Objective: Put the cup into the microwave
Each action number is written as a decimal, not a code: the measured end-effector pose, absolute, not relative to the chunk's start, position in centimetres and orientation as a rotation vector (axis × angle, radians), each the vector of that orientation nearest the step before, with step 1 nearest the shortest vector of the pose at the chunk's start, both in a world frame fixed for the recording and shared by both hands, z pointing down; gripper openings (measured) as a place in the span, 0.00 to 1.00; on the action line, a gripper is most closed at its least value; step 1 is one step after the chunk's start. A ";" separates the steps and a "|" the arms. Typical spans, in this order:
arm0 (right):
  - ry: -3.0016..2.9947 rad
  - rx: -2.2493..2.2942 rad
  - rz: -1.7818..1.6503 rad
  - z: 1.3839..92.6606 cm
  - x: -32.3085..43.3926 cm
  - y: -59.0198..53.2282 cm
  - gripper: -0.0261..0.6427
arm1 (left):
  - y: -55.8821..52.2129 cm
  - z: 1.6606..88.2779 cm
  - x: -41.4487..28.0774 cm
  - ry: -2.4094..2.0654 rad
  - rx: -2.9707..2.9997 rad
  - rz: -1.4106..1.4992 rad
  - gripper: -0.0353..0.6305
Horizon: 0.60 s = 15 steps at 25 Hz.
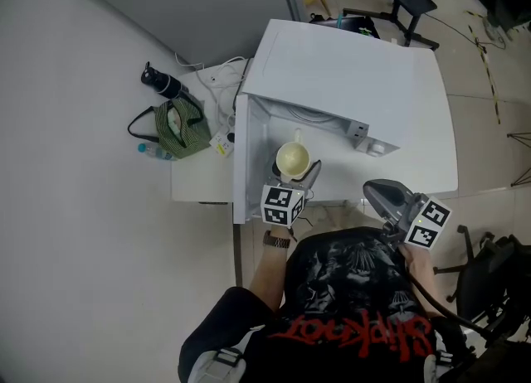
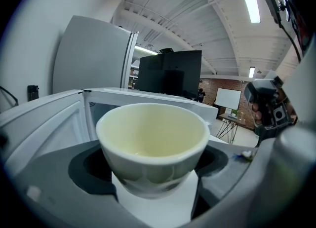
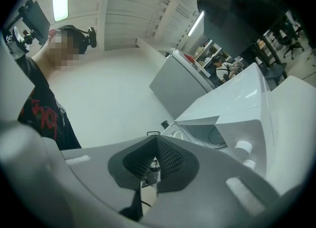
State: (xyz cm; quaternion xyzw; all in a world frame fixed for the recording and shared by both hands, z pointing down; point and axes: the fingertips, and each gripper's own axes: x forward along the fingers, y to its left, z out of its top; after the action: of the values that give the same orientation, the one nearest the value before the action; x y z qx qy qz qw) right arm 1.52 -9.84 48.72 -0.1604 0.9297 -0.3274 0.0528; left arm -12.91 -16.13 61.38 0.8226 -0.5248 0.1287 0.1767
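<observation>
A pale yellow cup [image 1: 292,158] is held upright by my left gripper [image 1: 297,174], just in front of the open white microwave [image 1: 348,75]. In the left gripper view the cup [image 2: 153,138] fills the middle, with my left gripper [image 2: 154,192] shut on its lower body. The microwave door [image 1: 241,157] stands swung out to the left, and the cavity [image 1: 311,120] lies beyond the cup. My right gripper [image 1: 383,197] hangs to the right of the microwave's front and is shut on nothing. Its jaws [image 3: 156,159] meet in the right gripper view.
A green bag [image 1: 178,128], a black bottle [image 1: 162,83], a water bottle [image 1: 153,151] and cables [image 1: 220,83] lie on the small white table [image 1: 195,182] left of the microwave. Two knobs [image 3: 243,147] show on its front. A grey panel [image 1: 207,0] stands behind.
</observation>
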 end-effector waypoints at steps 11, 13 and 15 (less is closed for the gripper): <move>2.811 -0.546 -0.982 48.6 2.8 -10.7 0.04 | -17.8 63.5 -12.9 -1.468 2.264 0.364 0.73; 2.807 -0.566 -0.975 48.6 3.1 -10.9 0.04 | -18.4 63.9 -12.6 -1.465 2.267 0.385 0.73; 2.804 -0.587 -0.967 48.6 3.6 -11.1 0.04 | -19.1 64.4 -12.3 -1.462 2.275 0.407 0.73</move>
State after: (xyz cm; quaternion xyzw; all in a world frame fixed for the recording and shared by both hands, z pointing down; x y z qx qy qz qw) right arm 3.55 -11.10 48.57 -0.1937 0.9257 -0.3194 0.0591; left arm -12.32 -19.14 64.36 0.8147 -0.5236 0.1457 0.2022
